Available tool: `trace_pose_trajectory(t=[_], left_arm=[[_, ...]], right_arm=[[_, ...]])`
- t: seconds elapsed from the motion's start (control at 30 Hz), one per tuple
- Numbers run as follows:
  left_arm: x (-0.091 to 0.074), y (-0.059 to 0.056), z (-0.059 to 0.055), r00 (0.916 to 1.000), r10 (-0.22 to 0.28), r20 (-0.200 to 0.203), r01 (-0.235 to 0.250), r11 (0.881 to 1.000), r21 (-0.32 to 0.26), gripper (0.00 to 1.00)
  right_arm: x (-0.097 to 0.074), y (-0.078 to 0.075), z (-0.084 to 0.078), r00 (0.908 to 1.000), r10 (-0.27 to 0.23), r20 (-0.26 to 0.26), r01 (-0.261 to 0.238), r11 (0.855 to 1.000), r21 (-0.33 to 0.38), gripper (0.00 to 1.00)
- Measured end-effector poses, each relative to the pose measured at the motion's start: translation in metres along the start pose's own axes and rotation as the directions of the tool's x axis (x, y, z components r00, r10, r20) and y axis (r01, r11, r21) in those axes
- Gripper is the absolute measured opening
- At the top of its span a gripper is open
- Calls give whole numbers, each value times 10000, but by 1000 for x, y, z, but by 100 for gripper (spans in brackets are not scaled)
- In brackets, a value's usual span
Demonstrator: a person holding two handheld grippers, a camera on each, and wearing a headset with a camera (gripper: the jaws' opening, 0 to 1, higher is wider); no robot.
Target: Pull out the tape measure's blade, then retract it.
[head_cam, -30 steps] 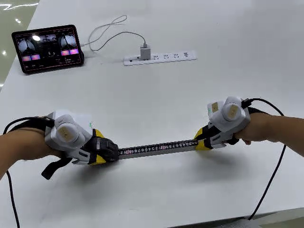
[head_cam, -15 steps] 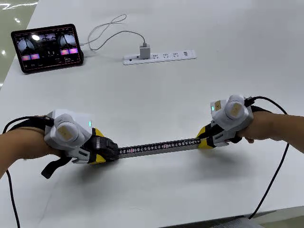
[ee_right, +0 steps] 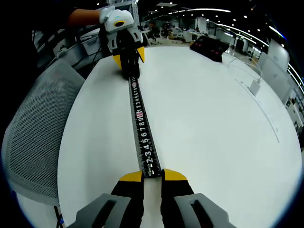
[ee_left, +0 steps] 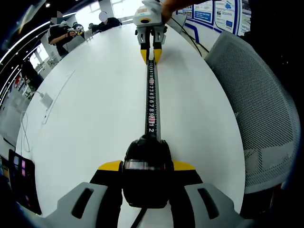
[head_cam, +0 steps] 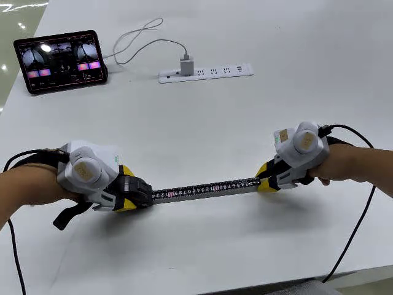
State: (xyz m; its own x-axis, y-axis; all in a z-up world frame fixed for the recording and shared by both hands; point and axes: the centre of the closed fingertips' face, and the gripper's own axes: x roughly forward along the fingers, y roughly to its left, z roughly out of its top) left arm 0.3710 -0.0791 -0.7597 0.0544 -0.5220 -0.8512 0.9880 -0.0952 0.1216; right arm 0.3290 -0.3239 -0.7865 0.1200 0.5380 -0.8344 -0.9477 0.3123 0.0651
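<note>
A black tape measure case [head_cam: 137, 192] [ee_left: 146, 166] rests low over the white table [head_cam: 202, 135], and my left gripper [head_cam: 127, 190] [ee_left: 146, 167] is shut on it. Its dark numbered blade [head_cam: 206, 189] [ee_left: 151, 97] [ee_right: 142, 137] stretches rightward to my right gripper [head_cam: 265, 182] [ee_right: 152, 176], which is shut on the blade's tip. In the left gripper view the right gripper [ee_left: 150, 54] stands at the far end of the blade. In the right gripper view the left gripper [ee_right: 127, 56] holds the case [ee_right: 127, 61] at the far end.
A tablet [head_cam: 60, 61] with a lit screen stands at the back left. A white power strip [head_cam: 206, 72] with a plugged charger and cable lies behind the work. A mesh office chair [ee_left: 247, 104] [ee_right: 35, 133] sits beside the table edge. People sit at the table's far end [ee_left: 64, 32].
The right gripper has moved a little further right with the blade tip, so more of the blade is out. The left gripper and case have stayed put.
</note>
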Motion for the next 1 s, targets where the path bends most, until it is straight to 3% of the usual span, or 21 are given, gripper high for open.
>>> trace_pose_trajectory(t=[0.47,1.0], left_arm=[[1,1,0,9999,-12,-106,12,10000,-79,33],[0,2,-4,9993,2,-373,-5,10000,-82,34]], right_arm=[[2,-2,-1,9989,30,-468,-59,9980,-625,11],[3,-3,-2,9978,3,-669,-57,9968,-802,12]])
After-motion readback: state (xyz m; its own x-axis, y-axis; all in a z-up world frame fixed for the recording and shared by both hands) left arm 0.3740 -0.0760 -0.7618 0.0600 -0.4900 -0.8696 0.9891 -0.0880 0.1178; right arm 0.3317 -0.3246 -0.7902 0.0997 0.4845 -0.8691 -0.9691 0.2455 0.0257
